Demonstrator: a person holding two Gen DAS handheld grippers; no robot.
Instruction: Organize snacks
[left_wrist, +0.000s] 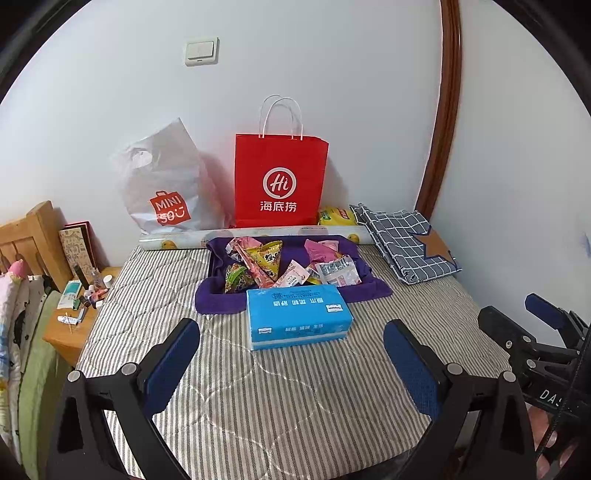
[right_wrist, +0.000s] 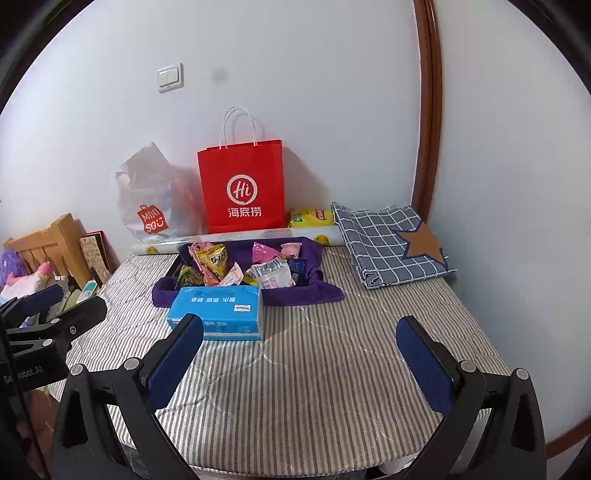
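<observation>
Several snack packets (left_wrist: 280, 267) (right_wrist: 236, 267) lie heaped in a tray lined with purple cloth (left_wrist: 369, 288) (right_wrist: 317, 291) on the striped mattress. A blue tissue pack (left_wrist: 297, 315) (right_wrist: 218, 312) lies just in front of the tray. My left gripper (left_wrist: 291, 339) is open and empty, well short of the tissue pack. My right gripper (right_wrist: 299, 332) is open and empty, to the right of the tissue pack; it also shows at the right edge of the left wrist view (left_wrist: 517, 317). The left gripper shows at the left edge of the right wrist view (right_wrist: 66, 302).
A red paper bag (left_wrist: 280, 181) (right_wrist: 242, 188) and a white Miniso plastic bag (left_wrist: 166, 184) (right_wrist: 147, 195) stand against the wall behind the tray. A yellow packet (left_wrist: 336, 216) (right_wrist: 310, 218) and a folded checked cloth (left_wrist: 406, 243) (right_wrist: 388, 243) lie at the back right. A cluttered wooden nightstand (left_wrist: 74, 332) is at the left.
</observation>
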